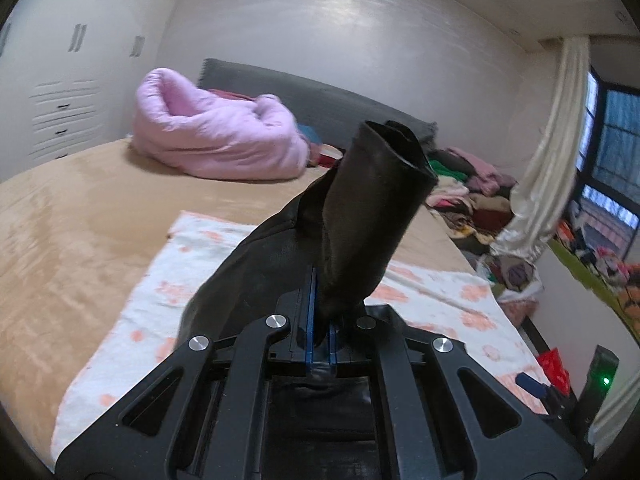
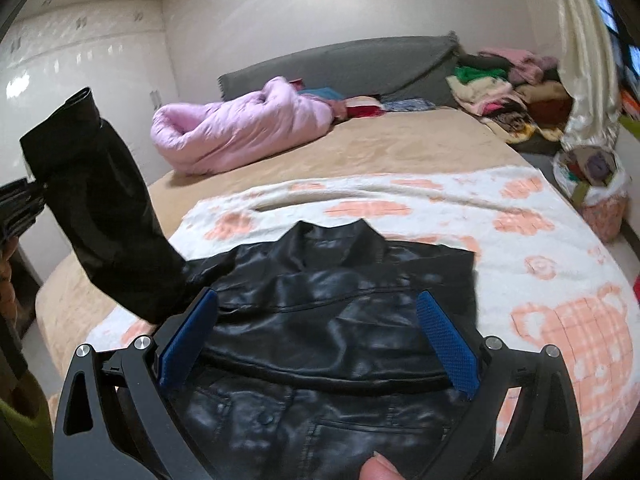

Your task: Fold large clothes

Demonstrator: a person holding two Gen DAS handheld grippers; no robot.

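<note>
The black leather jacket [image 2: 320,320] lies face down on the flowered blanket [image 2: 540,240], collar toward twelve o'clock, with the tan bed [image 2: 400,148] beyond it. The left gripper [image 1: 322,332] is clamped narrow on the sleeve [image 1: 372,208], which stands lifted off the bed, cuff pointing up toward one o'clock. The right gripper [image 2: 316,340] hangs over the jacket's back with its blue pads [image 2: 448,344] spread wide, holding nothing.

The risk, as I judge it, is the slick leather: pinched only near the sleeve's lower part, it could slide out as it swings across. With the free claw not pressing down, the whole body could drag toward nine o'clock, bunching the blanket and skewing the fold. The pink quilt [image 2: 240,128] sits well clear at eleven.
</note>
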